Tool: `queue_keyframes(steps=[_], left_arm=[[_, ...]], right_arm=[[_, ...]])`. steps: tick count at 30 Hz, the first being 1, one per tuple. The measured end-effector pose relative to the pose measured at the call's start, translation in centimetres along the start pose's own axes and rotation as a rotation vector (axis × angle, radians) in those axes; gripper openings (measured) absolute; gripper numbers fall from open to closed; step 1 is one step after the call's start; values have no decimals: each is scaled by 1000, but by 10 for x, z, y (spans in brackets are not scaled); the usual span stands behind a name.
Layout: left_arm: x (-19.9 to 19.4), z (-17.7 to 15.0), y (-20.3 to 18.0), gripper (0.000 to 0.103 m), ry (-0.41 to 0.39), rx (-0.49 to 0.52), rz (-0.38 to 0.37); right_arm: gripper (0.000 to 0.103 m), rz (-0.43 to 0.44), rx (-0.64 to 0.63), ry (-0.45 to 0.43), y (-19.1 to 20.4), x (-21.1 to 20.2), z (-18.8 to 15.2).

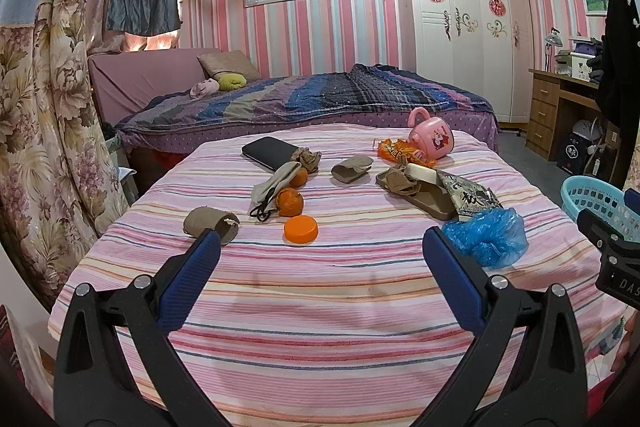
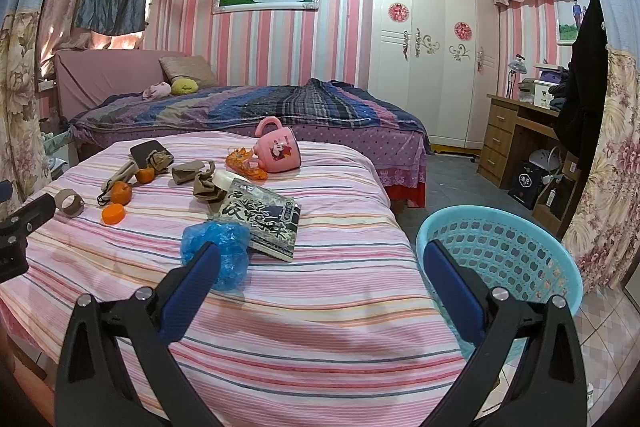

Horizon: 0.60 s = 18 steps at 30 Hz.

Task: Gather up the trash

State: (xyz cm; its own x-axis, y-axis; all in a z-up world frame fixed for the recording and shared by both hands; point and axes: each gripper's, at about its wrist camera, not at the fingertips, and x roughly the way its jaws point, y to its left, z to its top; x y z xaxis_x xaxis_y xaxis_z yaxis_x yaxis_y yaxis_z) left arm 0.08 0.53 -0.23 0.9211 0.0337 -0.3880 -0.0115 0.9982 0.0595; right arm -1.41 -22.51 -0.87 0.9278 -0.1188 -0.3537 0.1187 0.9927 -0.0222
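Blue crumpled plastic bag (image 2: pixel 216 253) lies on the striped bed by the wide-open, empty right gripper (image 2: pixel 322 267), so I think picking starts now: grab it, then drop it in the basket (image 2: pixel 532 227).

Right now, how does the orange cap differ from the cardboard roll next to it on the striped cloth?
The orange cap is bright, smooth plastic; the cardboard roll is dull brown with a torn rim. The cap is a low, flat disc, while the roll is a longer hollow tube. The cap sits flat; the roll lies on its side in the left wrist view, its open end facing the camera. Both are round, rest on the striped cloth and lie untouched before the open left gripper.
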Motion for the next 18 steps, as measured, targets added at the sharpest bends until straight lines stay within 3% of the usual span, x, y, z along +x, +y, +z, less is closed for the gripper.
queue_keyframes(steps=[13, 18], left_arm=[[-4, 2, 13, 98, -2, -4, 10], [5, 15, 25, 98, 3, -6, 17]], right_arm=[[99, 3, 20, -18, -8, -2, 2], [99, 36, 19, -33, -10, 4, 18]])
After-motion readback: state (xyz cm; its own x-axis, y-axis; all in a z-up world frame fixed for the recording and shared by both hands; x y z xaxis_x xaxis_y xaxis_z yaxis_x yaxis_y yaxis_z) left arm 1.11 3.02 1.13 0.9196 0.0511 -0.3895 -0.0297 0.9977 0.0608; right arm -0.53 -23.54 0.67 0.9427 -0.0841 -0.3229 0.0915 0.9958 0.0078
